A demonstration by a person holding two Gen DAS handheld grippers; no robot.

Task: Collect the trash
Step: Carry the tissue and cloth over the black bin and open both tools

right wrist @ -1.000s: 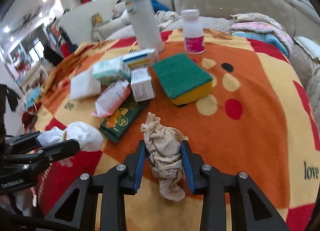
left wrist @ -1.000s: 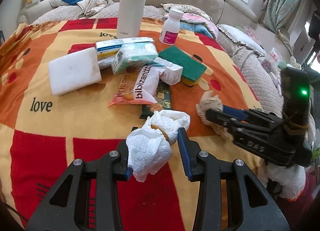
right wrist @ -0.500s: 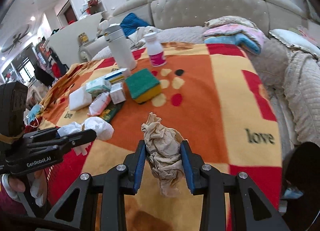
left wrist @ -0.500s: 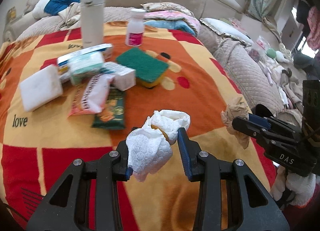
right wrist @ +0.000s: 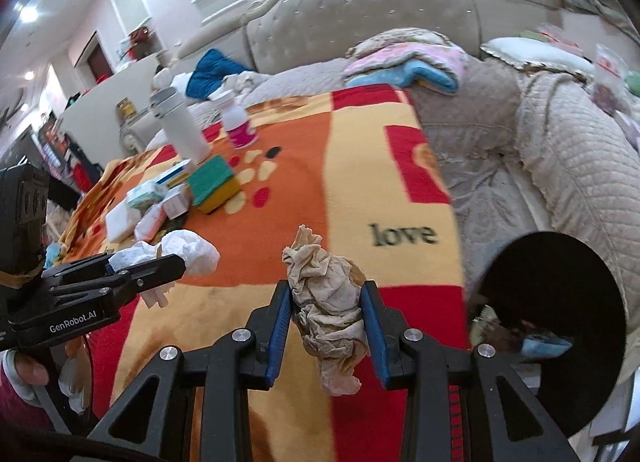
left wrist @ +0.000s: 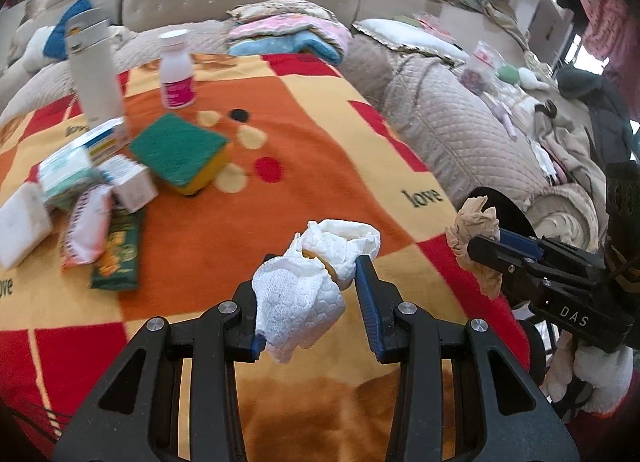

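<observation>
The left gripper (left wrist: 310,290) is clamped on a crumpled white tissue (left wrist: 308,282), which bulges up and forward from between its blue pads, lifted clear above the blanket (left wrist: 320,165). The right gripper (right wrist: 326,318) pinches a wad of brown paper (right wrist: 326,302) that hangs a little below its fingers, also held in the air. Both grippers sit over the near edge of the blanket, towards its right-hand corner, where the word "love" is printed. Just past that right edge stands a round black bin (right wrist: 560,302) with some scraps showing inside it, beside the quilted beige bedcover (right wrist: 560,149). Farther back, towards the left edge of the blanket, lie a green and yellow sponge (left wrist: 180,153), several small boxes and snack packets (left wrist: 86,221), a white pad (left wrist: 20,225), a tall white flask (left wrist: 94,69) and a small white bottle (left wrist: 176,71) with a pink label.
</observation>
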